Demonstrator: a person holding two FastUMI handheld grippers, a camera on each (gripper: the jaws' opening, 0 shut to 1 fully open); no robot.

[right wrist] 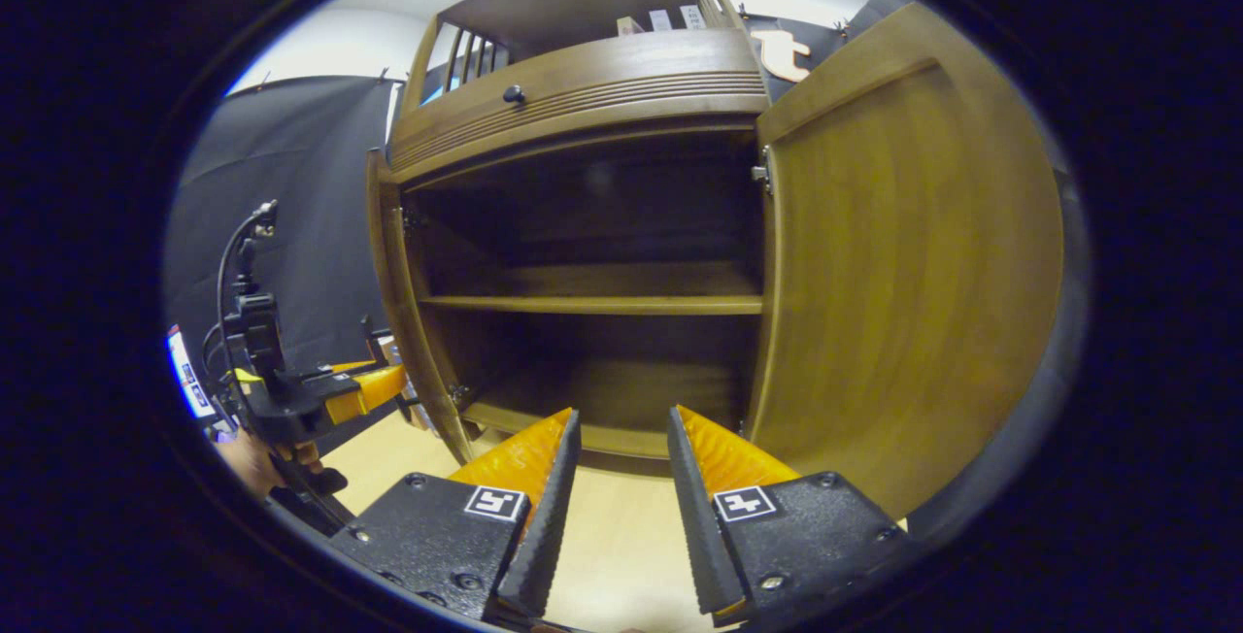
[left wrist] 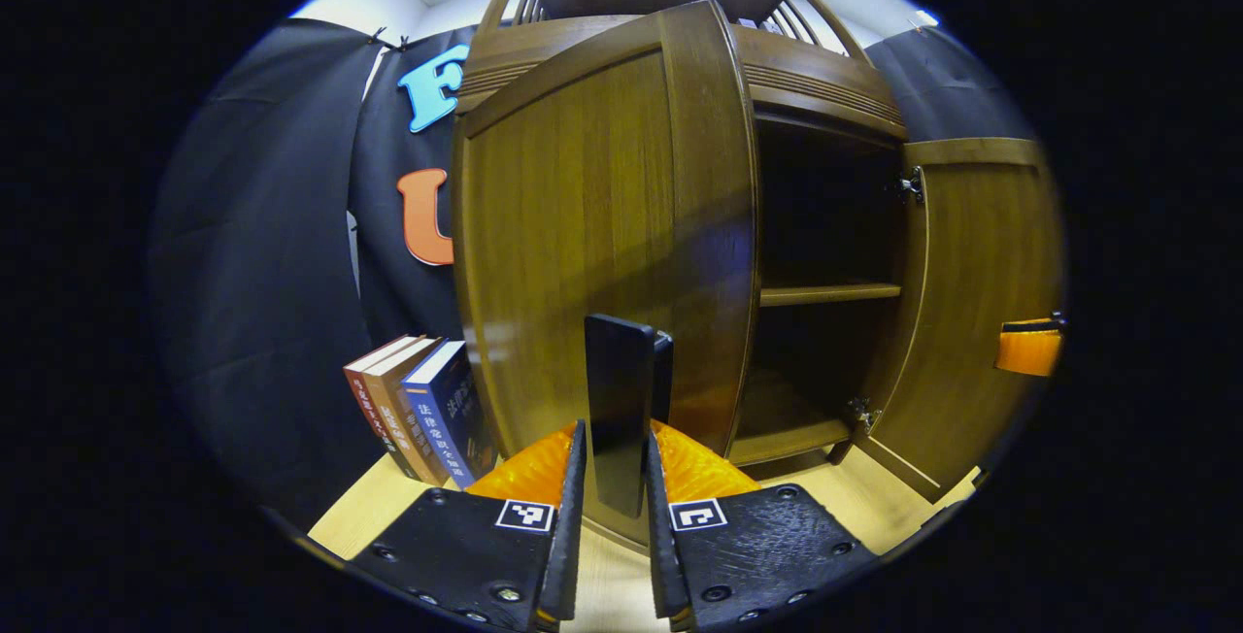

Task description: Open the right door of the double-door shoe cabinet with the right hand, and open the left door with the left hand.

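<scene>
In the left gripper view, the left tool (left wrist: 616, 478) pinches the dark upright handle (left wrist: 621, 400) of the brown wooden left door (left wrist: 592, 225), centre frame, swung open. In the right gripper view, the right tool (right wrist: 620, 463) is spread, touching nothing, beside the open brown wooden right door (right wrist: 903, 264) at right.

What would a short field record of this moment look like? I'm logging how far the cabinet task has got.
left door: swung open, its dark handle between the left gripper's fingers
left gripper: shut on the handle
right door: swung wide open
right gripper: open, holding nothing, facing the cabinet's inside
cabinet interior: one middle shelf, nothing visible on it
beside cabinet: three books standing on the light wood floor
task state: both doors appear open
</scene>
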